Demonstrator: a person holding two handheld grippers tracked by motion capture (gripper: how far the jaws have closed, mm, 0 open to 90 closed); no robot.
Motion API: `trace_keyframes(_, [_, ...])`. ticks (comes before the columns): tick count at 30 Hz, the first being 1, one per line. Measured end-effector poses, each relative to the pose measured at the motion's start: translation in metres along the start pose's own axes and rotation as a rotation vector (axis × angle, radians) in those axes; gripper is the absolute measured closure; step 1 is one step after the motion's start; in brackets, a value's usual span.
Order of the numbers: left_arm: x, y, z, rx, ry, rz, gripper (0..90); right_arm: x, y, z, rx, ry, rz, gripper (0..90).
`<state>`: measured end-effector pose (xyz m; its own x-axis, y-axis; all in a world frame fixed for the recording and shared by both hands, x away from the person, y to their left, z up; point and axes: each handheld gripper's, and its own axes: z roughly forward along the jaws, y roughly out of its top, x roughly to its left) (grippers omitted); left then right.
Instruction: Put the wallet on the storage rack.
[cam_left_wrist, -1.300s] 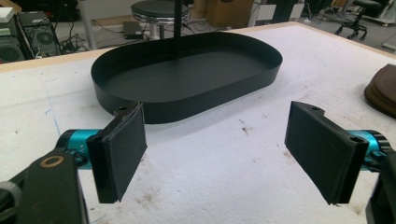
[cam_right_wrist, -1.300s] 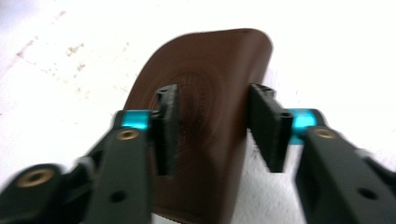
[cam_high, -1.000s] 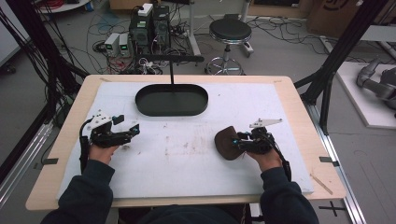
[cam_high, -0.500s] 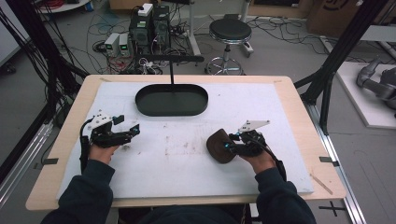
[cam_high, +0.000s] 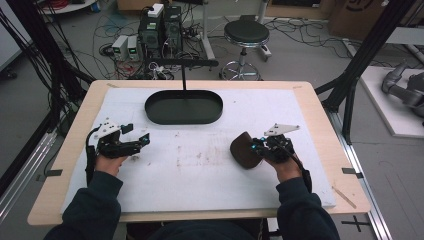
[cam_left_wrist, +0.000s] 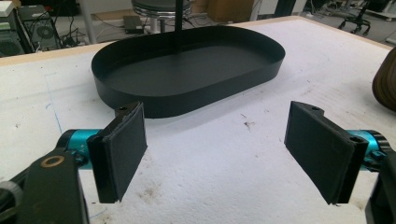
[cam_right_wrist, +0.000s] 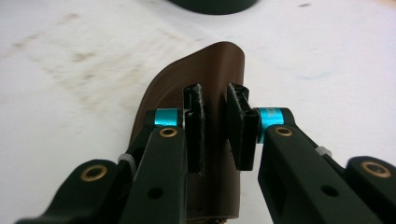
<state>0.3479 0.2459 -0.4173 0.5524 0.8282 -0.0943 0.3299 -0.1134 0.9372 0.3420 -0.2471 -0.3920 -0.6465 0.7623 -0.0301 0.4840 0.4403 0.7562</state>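
The right gripper has drifted leftward with the brown bowl since 1 second ago, jaws clamped on its rim at centre-right of the high view. The black tray lies up and left of it, long axis across the frame, bare white mat between. The left gripper hovers at centre-left, jaws spread wide, holding nothing; it sits roughly as near the tray, but empty
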Motion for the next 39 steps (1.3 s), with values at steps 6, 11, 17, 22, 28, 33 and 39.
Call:
trace_keyframes(6, [0.0,0.0,0.001,0.0,0.003,-0.002,20.7,0.002,0.004,-0.016,-0.021,-0.225,-0.14,80.2])
trace_keyframes(11, [0.0,0.0,0.0,0.001,0.004,-0.001,20.7,0.016,0.003,-0.007,0.0,-0.224,-0.251,79.2])
trace_keyframes(17, [0.0,0.0,0.0,0.002,0.003,-0.002,20.8,0.024,0.006,-0.008,-0.032,-0.136,-0.263,76.4])
trace_keyframes(22, [0.0,0.0,0.0,0.002,0.002,-0.004,20.7,0.025,0.005,-0.008,-0.058,-0.078,-0.242,71.4])
trace_keyframes(28, [0.001,0.0,0.001,0.003,0.003,-0.011,20.7,0.024,0.002,-0.007,-0.094,-0.123,-0.244,50.9])
trace_keyframes(33, [0.001,-0.001,0.001,0.005,0.002,-0.012,20.8,0.009,-0.004,0.002,-0.042,-0.12,-0.146,45.4])
trace_keyframes(39, [0.001,-0.001,0.001,0.007,0.001,-0.014,20.7,0.001,-0.011,0.009,-0.008,-0.069,-0.087,44.6])
